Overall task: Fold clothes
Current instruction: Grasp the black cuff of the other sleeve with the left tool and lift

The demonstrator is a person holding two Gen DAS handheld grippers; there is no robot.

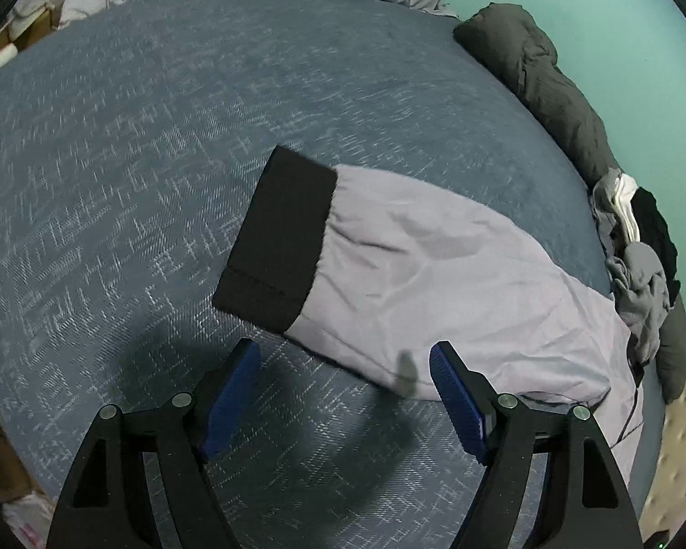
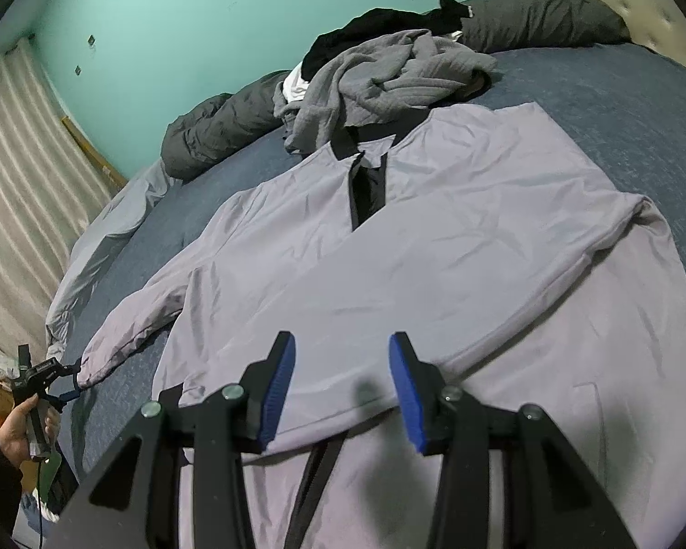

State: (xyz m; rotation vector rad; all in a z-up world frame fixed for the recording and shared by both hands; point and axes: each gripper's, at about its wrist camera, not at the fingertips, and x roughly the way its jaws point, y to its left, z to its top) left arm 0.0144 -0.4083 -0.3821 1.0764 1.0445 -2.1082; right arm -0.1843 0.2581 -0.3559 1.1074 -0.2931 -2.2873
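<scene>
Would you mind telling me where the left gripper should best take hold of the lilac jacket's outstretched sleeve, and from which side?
Probably the black cuff. It is the sleeve's free end, flat on the blue bedspread just ahead of the open left gripper. Come in low from the near edge, one finger sliding under the cuff's corner; the band looks thicker than the thin lilac fabric.

A pale lilac jacket (image 2: 434, 247) lies spread flat, front up, on the blue bed, its black zip partly open at the neck, one black-cuffed sleeve (image 1: 388, 265) stretched sideways.
</scene>
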